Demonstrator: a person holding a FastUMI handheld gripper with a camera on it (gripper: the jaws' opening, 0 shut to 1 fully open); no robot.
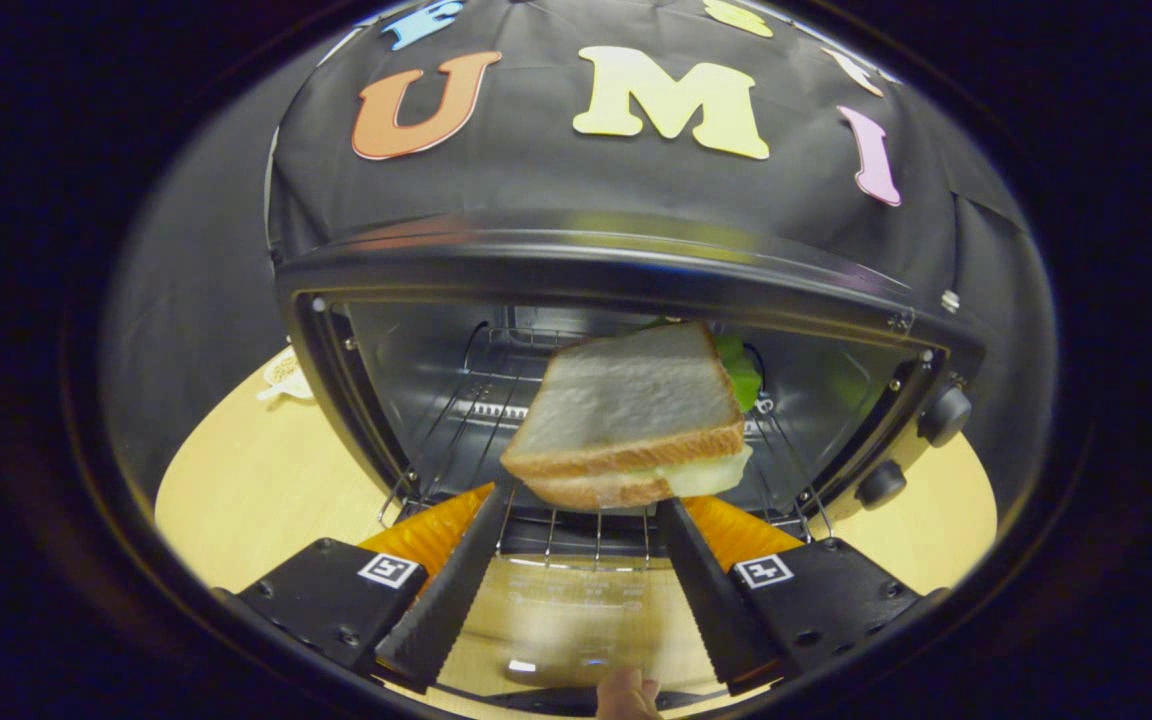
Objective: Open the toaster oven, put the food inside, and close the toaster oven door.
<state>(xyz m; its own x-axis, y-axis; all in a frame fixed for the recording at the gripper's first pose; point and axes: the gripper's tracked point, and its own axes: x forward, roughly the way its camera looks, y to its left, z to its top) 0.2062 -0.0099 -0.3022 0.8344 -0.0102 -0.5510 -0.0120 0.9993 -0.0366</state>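
Note:
A sandwich (626,410) of white bread with a pale filling and green lettuce hangs tilted in the mouth of the black toaster oven (586,260). My gripper (586,495) is shut on the sandwich's near edge, one finger on each side. The oven's glass door (566,610) lies open and flat beneath my fingers. A wire rack (456,400) sits inside the metal cavity, under and behind the sandwich. The far end of the sandwich reaches past the oven's opening, above the rack.
Two black knobs (944,413) stand on the oven's right panel. A person's fingertip (626,695) rests at the door's near edge. The oven stands on a light wooden table (236,480), with a small pale object (286,375) to its left.

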